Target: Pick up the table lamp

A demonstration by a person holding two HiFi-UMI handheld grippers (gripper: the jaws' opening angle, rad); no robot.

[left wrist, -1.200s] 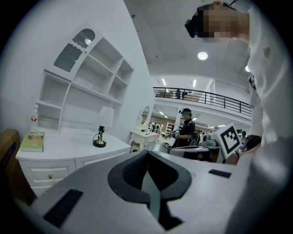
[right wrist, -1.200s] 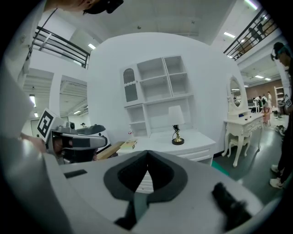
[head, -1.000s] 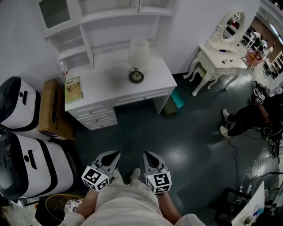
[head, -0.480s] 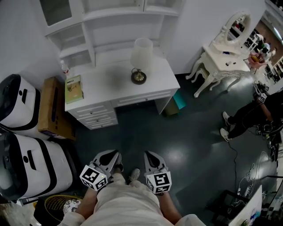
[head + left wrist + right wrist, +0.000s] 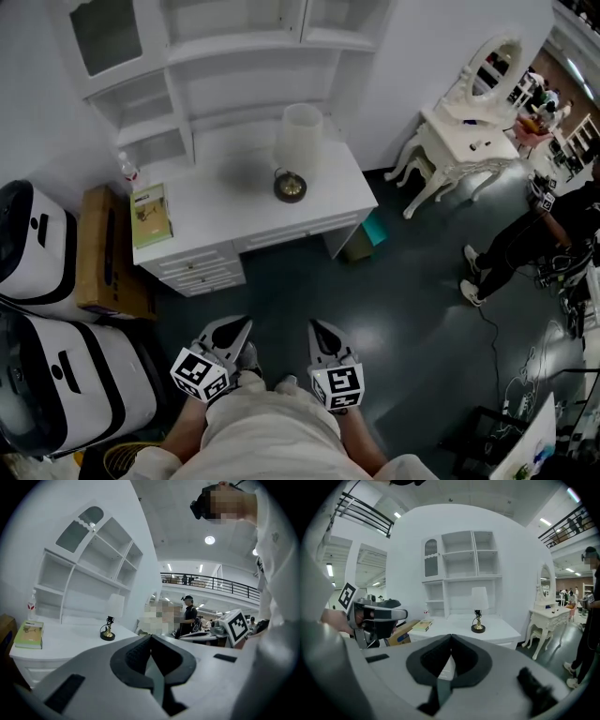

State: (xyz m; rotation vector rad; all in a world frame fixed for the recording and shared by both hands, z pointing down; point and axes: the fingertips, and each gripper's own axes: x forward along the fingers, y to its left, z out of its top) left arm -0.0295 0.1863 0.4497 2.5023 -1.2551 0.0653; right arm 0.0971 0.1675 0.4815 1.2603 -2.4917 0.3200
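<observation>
So, table lamp [image 5: 296, 150] upright on the white desk [image 5: 225, 202], toward the back right, just below the shelving unit [image 5: 244, 56]. Green book [image 5: 149, 213] off at the desk's left end, well apart from the lamp. Left gripper [image 5: 236, 328] and right gripper [image 5: 319, 333] side by side over the dark floor [image 5: 375, 309], well short of the desk, pointing roughly its way. Jaws pressed together on both, nothing between them.

Open floor [image 5: 309, 281] up to desk [image 5: 220, 202], free room around lamp [image 5: 296, 150], shelving [image 5: 239, 56] behind, book [image 5: 150, 214] well apart
</observation>
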